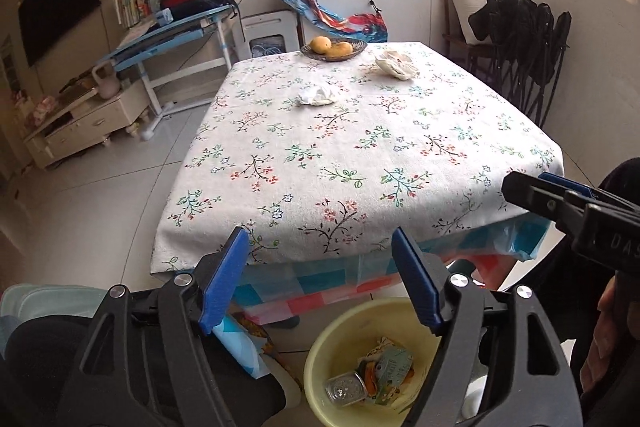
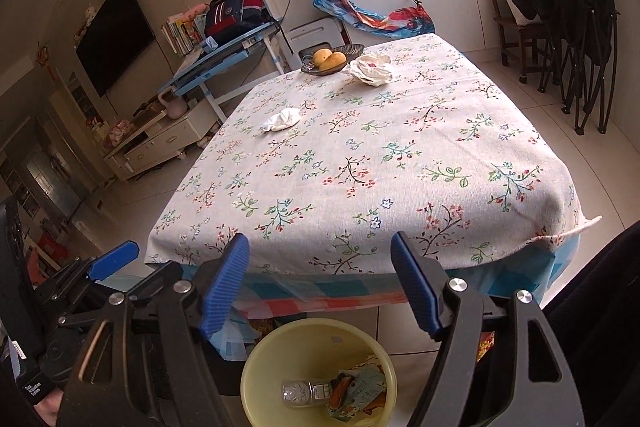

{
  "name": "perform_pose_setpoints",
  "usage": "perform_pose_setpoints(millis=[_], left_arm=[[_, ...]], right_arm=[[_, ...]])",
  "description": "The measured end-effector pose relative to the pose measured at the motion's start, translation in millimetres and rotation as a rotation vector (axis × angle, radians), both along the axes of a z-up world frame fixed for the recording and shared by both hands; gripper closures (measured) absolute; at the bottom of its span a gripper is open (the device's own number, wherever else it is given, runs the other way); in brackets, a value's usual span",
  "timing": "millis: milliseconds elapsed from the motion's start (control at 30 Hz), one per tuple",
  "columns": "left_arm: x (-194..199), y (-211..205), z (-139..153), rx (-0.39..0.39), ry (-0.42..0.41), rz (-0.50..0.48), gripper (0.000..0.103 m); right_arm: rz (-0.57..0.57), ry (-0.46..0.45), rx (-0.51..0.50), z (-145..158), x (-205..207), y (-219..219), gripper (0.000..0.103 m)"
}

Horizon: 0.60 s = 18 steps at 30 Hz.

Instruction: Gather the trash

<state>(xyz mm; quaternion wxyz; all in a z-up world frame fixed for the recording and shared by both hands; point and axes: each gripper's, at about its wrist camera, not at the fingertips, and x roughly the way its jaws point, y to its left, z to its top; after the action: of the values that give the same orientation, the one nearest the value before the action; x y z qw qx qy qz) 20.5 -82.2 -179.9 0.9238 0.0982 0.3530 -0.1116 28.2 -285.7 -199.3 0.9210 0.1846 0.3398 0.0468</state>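
Left gripper (image 1: 320, 281) jaws stood apart, ribbed blue pads empty. Right gripper (image 2: 320, 283) jaws likewise apart and empty. Below and between both sets of jaws sat a round pale-yellow plastic bin (image 1: 320, 355), holding a clear ribbed plastic bottle (image 2: 298, 393) lying on its side and crumpled printed wrappers (image 1: 390, 369). Beyond the jaws, the counter (image 1: 360, 147) wore a coarse floral-print cloth. Two pieces of trash lay on it, well apart from the jaws: a crumpled white tissue (image 1: 317, 95) mid-counter, and a larger crinkled white wrapper (image 1: 396, 63) further off, beside a shallow dark woven dish of yellow fruit (image 1: 333, 47).
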Motion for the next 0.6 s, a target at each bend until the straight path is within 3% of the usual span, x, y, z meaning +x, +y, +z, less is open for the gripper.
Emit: perform_pose_setpoints(millis=[600], left_arm=[[3.5,8.4,6.9,-0.046,-0.033,0.066,0.031]], right_arm=[[0.009,-0.006,-0.030,0.9,-0.9,5.5,0.031]])
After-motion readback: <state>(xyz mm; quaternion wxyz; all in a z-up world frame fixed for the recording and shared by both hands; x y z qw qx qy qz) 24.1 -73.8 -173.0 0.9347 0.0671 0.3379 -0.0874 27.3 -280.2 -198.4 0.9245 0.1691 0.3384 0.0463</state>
